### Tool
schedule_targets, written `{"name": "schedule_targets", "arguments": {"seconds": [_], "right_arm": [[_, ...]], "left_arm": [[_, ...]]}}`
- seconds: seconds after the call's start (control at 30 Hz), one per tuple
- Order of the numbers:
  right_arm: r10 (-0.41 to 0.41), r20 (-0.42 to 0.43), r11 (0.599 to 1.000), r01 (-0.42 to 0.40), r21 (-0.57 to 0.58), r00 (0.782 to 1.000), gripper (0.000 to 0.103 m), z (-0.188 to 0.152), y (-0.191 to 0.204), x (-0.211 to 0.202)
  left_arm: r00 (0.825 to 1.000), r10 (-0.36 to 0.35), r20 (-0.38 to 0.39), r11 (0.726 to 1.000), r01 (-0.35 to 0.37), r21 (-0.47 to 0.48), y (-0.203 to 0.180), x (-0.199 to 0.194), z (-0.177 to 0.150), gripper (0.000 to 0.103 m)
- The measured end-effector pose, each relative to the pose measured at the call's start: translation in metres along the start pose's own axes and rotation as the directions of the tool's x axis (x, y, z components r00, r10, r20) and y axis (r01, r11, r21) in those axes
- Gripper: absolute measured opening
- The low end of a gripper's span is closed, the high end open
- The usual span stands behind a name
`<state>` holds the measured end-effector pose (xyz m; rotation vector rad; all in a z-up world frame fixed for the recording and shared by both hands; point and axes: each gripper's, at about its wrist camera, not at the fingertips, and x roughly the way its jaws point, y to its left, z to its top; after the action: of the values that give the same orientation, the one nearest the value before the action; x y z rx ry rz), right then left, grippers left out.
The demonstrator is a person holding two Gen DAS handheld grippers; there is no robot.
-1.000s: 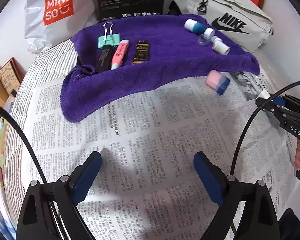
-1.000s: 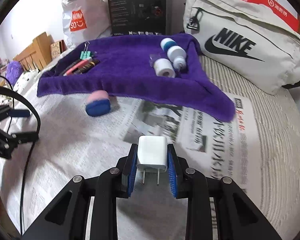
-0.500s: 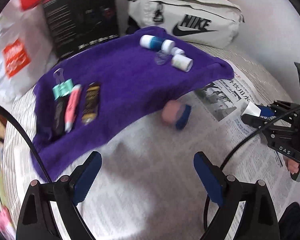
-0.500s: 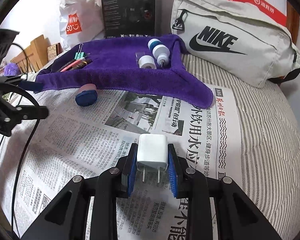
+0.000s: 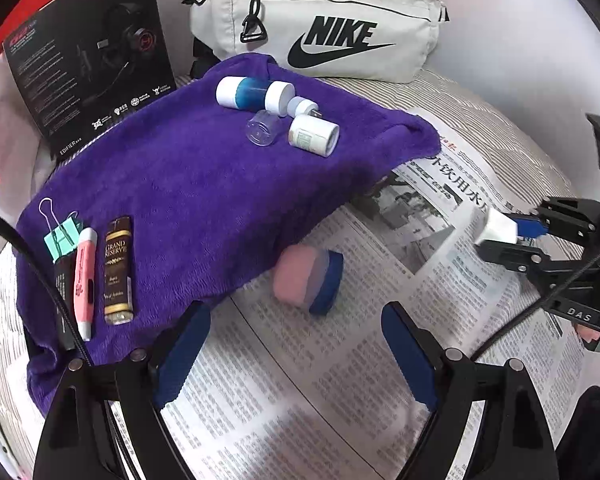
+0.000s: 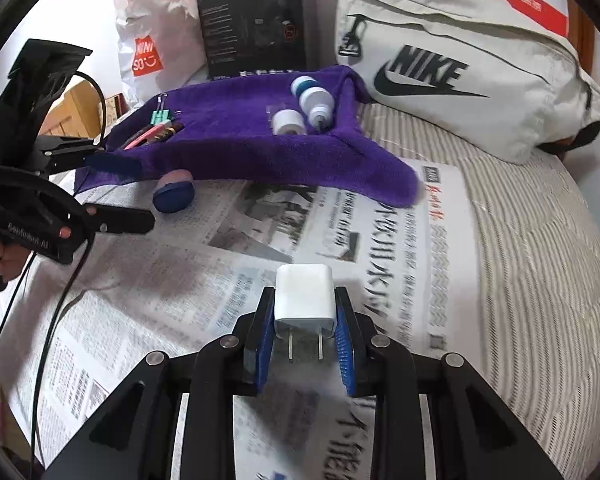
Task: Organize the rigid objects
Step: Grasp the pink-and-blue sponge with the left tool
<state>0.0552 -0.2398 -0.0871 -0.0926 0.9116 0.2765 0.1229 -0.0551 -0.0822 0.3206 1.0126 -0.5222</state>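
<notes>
My right gripper [image 6: 303,334] is shut on a white charger plug [image 6: 305,298], held above the newspaper; it also shows in the left wrist view [image 5: 498,227]. My left gripper [image 5: 296,354] is open and empty, just short of a pink and blue eraser [image 5: 308,277] on the newspaper at the purple towel's [image 5: 204,184] front edge. On the towel lie a teal binder clip [image 5: 62,236], a pink marker [image 5: 85,276], a brown tube [image 5: 118,270] and, at the far end, white and blue bottles [image 5: 254,94], a clear cap [image 5: 262,133] and a white bottle [image 5: 314,135].
Newspaper [image 6: 384,240] covers a striped bed. A grey Nike bag [image 6: 460,68], a black headset box [image 6: 256,28] and a white Miniso bag [image 6: 148,52] stand along the back. Wooden furniture [image 6: 76,116] is at the left.
My left gripper has swung right and moved closer to the pink and blue eraser. My right gripper still holds the plug and has moved slightly.
</notes>
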Motion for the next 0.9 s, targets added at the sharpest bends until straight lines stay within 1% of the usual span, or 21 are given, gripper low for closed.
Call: {"name": "schedule_targets", "arguments": {"seconds": [0.07,0.17,0.23,0.27,0.37,0.43,0.5,0.53,0.57,0.6,0.63,0.7,0.9], "right_arm": [[-0.001,0.003,1.0,0.001,-0.012,1.0,0.028,-0.003,-0.002,-0.002],[0.013,0.009,1.0,-0.013,-0.003,1.0,0.028,-0.005,-0.008,-0.004],[0.021,0.009,1.0,-0.021,0.0,1.0,0.028,-0.006,-0.009,-0.004],[0.019,0.009,1.0,-0.019,-0.003,1.0,0.028,-0.006,-0.008,-0.004],[0.02,0.009,1.0,-0.02,-0.002,1.0,0.028,-0.006,-0.008,-0.004],[0.028,0.01,1.0,-0.028,0.005,1.0,0.028,-0.006,-0.008,-0.004],[0.032,0.01,0.999,-0.032,0.008,0.999,0.028,-0.006,-0.009,-0.004],[0.035,0.011,0.999,-0.035,0.01,0.999,0.029,-0.006,-0.009,-0.004],[0.037,0.011,0.999,-0.037,0.012,0.999,0.029,-0.006,-0.01,-0.003],[0.039,0.011,0.999,-0.039,0.013,0.999,0.029,-0.006,-0.011,-0.004],[0.041,0.012,0.999,-0.041,0.015,0.999,0.029,-0.006,-0.011,-0.004],[0.044,0.012,0.999,-0.044,0.017,0.999,0.029,-0.006,-0.011,-0.004],[0.049,0.012,0.999,-0.049,0.02,0.999,0.029,-0.007,-0.012,-0.003]], "left_arm": [[1.0,-0.014,-0.006,1.0,0.014,0.003,0.0,0.002,0.002,0.082],[1.0,-0.017,-0.017,1.0,0.017,0.014,-0.002,0.008,0.003,0.08],[0.999,-0.018,-0.029,1.0,0.019,0.023,-0.005,0.012,0.003,0.072],[0.999,-0.021,-0.034,0.999,0.022,0.027,-0.006,0.014,0.004,0.07],[0.999,-0.024,-0.038,0.999,0.025,0.027,-0.008,0.018,0.007,0.07],[0.999,-0.033,-0.036,0.999,0.034,0.025,-0.008,0.018,0.01,0.065],[0.998,-0.059,-0.036,0.998,0.06,0.022,-0.009,0.019,0.013,0.057],[0.998,-0.061,-0.035,0.998,0.062,0.024,-0.01,0.02,0.015,0.056],[0.998,-0.053,-0.034,0.998,0.054,0.032,-0.011,0.021,0.016,0.051],[0.999,-0.043,-0.032,0.998,0.045,0.044,-0.012,0.021,0.017,0.042],[0.998,-0.047,-0.031,0.998,0.048,0.048,-0.012,0.02,0.017,0.037],[0.996,-0.077,-0.035,0.996,0.078,0.043,-0.01,0.019,0.017,0.037],[0.997,-0.057,-0.043,0.996,0.06,0.067,-0.009,0.016,0.014,0.037]]}}
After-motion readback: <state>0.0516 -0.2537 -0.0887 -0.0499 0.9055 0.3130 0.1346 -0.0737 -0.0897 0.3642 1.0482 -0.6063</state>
